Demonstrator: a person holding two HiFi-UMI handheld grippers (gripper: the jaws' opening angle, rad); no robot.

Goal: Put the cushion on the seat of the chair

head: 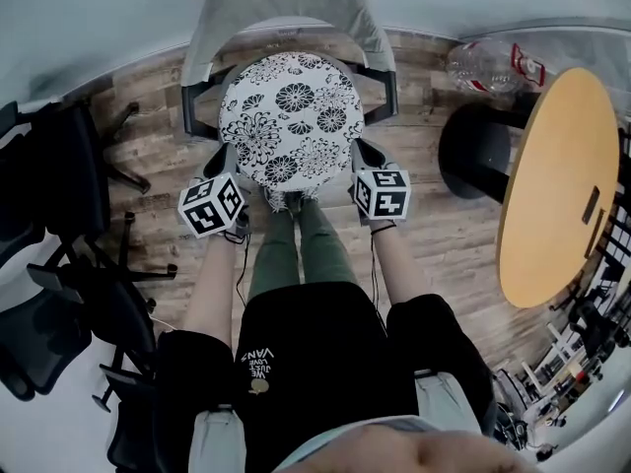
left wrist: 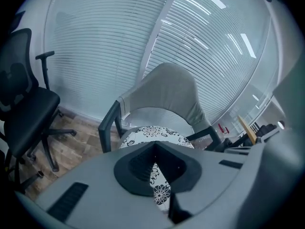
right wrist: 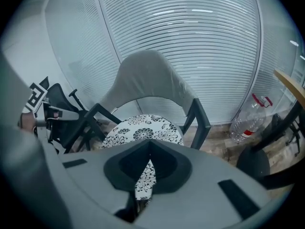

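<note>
- Wood-look floor [head: 444, 225] and frosted, blinded glazing are seen; grey chair [head: 286, 8] at 12 o'clock of the head view, round table [head: 557, 185] at 3, black office chairs [head: 59, 195] at 9, clear bottle [head: 483, 67] near 2.
- Cushion [head: 291, 116]: round, black-and-white floral, carried between both grippers over the front of the seat [left wrist: 152, 116]. It is not yet judged laid flat; contact with the seat cannot be told.
- Left gripper [head: 229, 164]: jaws closed on the cushion rim at its 8 o'clock, with fabric pinched between them in the left gripper view.
- Right gripper [head: 361, 158]: jaws closed on the rim at its 4 o'clock, with patterned fabric nipped in the right gripper view.
- Handling, judged: light, soft, padded, fabric-covered, not fragile, unlikely to slip. The middle is expected to sag if only one edge is held.
- Hold, judged: opposite rim points are best, pinched deep enough to catch padding and not just the cover. The present two-sided grip suits a level set-down.
</note>
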